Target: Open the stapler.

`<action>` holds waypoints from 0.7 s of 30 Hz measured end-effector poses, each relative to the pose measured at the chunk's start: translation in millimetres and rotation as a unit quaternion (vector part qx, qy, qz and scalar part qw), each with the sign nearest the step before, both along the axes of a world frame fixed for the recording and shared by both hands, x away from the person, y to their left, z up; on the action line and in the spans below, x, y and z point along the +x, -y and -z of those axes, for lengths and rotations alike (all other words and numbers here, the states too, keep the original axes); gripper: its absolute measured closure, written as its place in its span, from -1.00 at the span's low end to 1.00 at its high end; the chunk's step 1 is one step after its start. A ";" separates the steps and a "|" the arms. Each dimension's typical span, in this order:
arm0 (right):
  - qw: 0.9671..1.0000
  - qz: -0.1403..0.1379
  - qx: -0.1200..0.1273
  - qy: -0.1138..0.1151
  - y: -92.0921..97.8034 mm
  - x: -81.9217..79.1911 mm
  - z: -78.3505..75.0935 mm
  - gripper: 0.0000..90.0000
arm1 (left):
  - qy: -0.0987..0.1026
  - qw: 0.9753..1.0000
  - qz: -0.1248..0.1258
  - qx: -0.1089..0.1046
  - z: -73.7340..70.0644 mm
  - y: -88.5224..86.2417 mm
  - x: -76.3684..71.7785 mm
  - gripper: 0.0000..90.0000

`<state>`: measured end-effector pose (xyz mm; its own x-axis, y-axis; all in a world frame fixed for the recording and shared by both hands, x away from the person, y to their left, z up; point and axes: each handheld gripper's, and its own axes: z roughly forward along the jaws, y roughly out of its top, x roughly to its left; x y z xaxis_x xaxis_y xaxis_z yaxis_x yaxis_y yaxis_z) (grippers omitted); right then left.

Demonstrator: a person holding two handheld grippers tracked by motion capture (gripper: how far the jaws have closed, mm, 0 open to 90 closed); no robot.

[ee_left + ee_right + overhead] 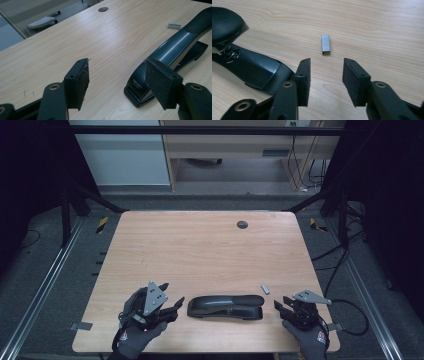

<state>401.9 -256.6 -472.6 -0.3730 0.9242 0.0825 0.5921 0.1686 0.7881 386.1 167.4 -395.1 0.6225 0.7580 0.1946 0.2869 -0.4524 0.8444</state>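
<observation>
Right now I have the wooden table (200, 250) under both tools, with its round cable hole (242, 224) near the far edge. Next in size is the black stapler (226, 306), lying lengthwise near the table's near edge, between my 2 grippers. From the left gripper view its branded front end points toward me and its curved top arm (175, 47) runs away to the upper right.

My left gripper (172, 309) sits just beside the stapler's left end. Its 2 jaws stand spread wide, holding nothing; the left pad (79, 82) hangs over bare wood, and the right pad (160, 82) sits in front of the stapler's nose, though I cannot tell whether it touches.

My right gripper (281, 306) rests just off the stapler's right end. Its jaws are parted too, less widely, and grip nothing; the pads (356, 81) hover above bare tabletop, with the stapler's base (254, 70) just beside the left one.

Smallest is the strip of staples (325, 44), lying flat on the wood ahead of the right gripper's gap, apart from both pads and near the stapler's right end (265, 289).
</observation>
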 end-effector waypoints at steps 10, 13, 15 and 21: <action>1.000 0.007 0.009 -0.007 -0.3 -1.2 -0.9 -0.01 | 0.007 1.000 0.010 0.007 -5.4 10.8 0.6 -0.22; 0.999 -0.026 0.017 -0.007 0.2 -1.8 -0.2 -0.36 | 0.011 1.000 0.013 0.006 -8.1 15.8 1.6 -0.22; 1.000 -0.024 -0.005 0.003 -1.7 -4.1 -0.9 -0.29 | 0.014 1.000 0.015 0.008 -9.4 18.4 2.2 -0.22; 1.000 -0.029 -0.011 -0.002 -3.2 -4.8 -0.8 -0.07 | 0.017 0.999 0.032 0.025 -13.2 37.6 3.6 -0.22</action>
